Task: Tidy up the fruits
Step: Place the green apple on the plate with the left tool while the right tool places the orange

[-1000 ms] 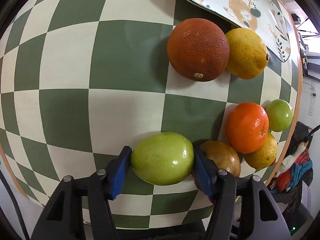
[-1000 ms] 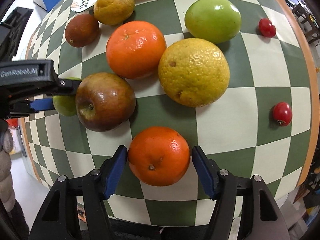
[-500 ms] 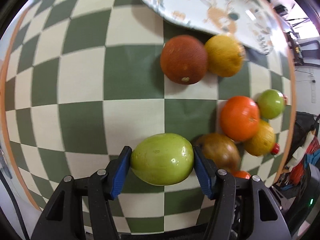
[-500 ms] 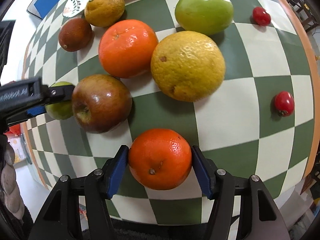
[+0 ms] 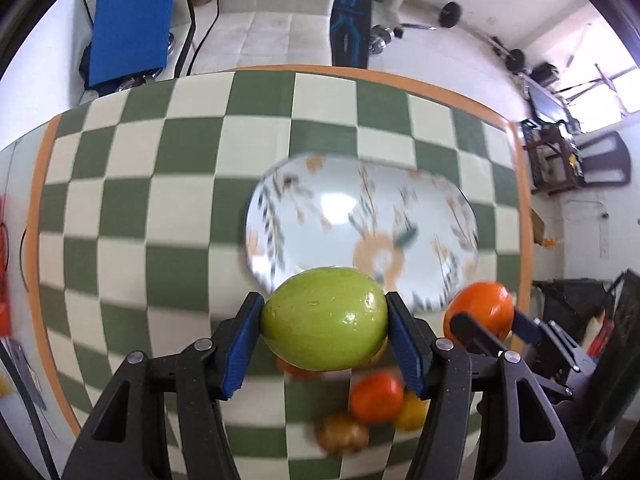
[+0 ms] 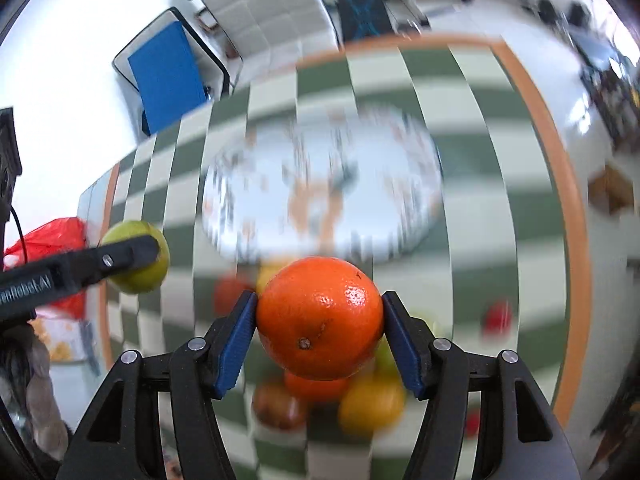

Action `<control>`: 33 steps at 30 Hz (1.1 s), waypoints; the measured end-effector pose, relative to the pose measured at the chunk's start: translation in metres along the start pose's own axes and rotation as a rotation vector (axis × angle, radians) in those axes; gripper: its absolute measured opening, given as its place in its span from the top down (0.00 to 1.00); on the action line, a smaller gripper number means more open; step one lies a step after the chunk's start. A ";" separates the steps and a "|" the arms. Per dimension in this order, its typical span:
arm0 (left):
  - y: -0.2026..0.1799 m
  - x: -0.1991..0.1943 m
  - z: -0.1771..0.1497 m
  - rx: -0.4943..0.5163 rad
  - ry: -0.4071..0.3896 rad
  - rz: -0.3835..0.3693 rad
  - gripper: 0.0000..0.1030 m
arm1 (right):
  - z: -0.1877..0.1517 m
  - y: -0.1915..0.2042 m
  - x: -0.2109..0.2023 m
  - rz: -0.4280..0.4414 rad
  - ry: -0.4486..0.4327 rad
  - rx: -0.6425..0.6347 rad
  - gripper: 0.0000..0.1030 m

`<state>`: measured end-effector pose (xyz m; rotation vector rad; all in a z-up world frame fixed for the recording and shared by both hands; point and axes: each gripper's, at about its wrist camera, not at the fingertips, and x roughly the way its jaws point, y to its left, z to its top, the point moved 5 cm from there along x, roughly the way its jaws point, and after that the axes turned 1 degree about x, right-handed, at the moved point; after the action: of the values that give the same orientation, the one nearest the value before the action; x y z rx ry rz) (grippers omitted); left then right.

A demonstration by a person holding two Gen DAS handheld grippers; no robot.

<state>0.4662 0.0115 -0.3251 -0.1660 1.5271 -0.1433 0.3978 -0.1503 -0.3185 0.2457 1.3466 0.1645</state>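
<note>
Both fruits have just left the checkered worktop: the left hand-held gripper pinches a green fruit, the right hand-held gripper an orange, now carried toward the patterned plate.

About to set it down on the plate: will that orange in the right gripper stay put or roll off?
The orange looks round and firm, so it may well roll once released. The plate looks shallow, so its rim may not stop it. The right gripper pinches only its sides, and the glossy peel could slip; release low and gently.
</note>
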 end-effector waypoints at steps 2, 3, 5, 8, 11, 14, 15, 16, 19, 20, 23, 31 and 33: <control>0.002 0.019 0.022 -0.019 0.033 -0.001 0.43 | 0.037 0.002 0.020 -0.020 0.005 -0.033 0.37; 0.004 0.035 0.037 -0.031 0.060 -0.005 0.43 | 0.051 0.003 0.030 -0.030 0.011 -0.039 0.37; 0.003 0.051 0.050 -0.053 0.091 -0.021 0.43 | 0.070 0.006 0.050 -0.040 0.035 -0.058 0.37; 0.003 0.073 0.065 -0.078 0.138 -0.032 0.43 | 0.087 0.003 0.079 -0.054 0.081 -0.086 0.37; 0.003 0.087 0.071 -0.086 0.169 -0.019 0.43 | 0.096 0.003 0.097 -0.067 0.109 -0.120 0.37; 0.003 0.092 0.071 -0.092 0.181 -0.008 0.43 | 0.102 0.000 0.108 -0.054 0.137 -0.127 0.37; 0.003 0.092 0.070 -0.095 0.185 -0.005 0.43 | 0.103 -0.001 0.111 -0.051 0.143 -0.127 0.36; 0.003 0.092 0.069 -0.097 0.189 0.003 0.43 | 0.103 -0.003 0.114 -0.044 0.156 -0.125 0.36; 0.004 0.091 0.069 -0.098 0.175 0.032 0.41 | 0.104 -0.009 0.123 -0.032 0.202 -0.104 0.35; 0.004 0.090 0.069 -0.100 0.170 0.032 0.30 | 0.104 -0.011 0.124 -0.030 0.207 -0.097 0.31; 0.004 0.081 0.072 -0.100 0.145 0.047 0.08 | 0.105 -0.017 0.115 -0.035 0.183 -0.078 0.10; 0.005 0.049 0.068 -0.034 0.038 0.174 0.08 | 0.094 -0.031 0.088 -0.111 0.142 -0.043 0.10; 0.005 0.043 0.062 -0.019 0.022 0.217 0.08 | 0.088 -0.033 0.084 -0.122 0.143 -0.028 0.10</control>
<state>0.5295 0.0095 -0.3661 -0.0130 1.5577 0.0421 0.5014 -0.1674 -0.3883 0.1298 1.4956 0.0999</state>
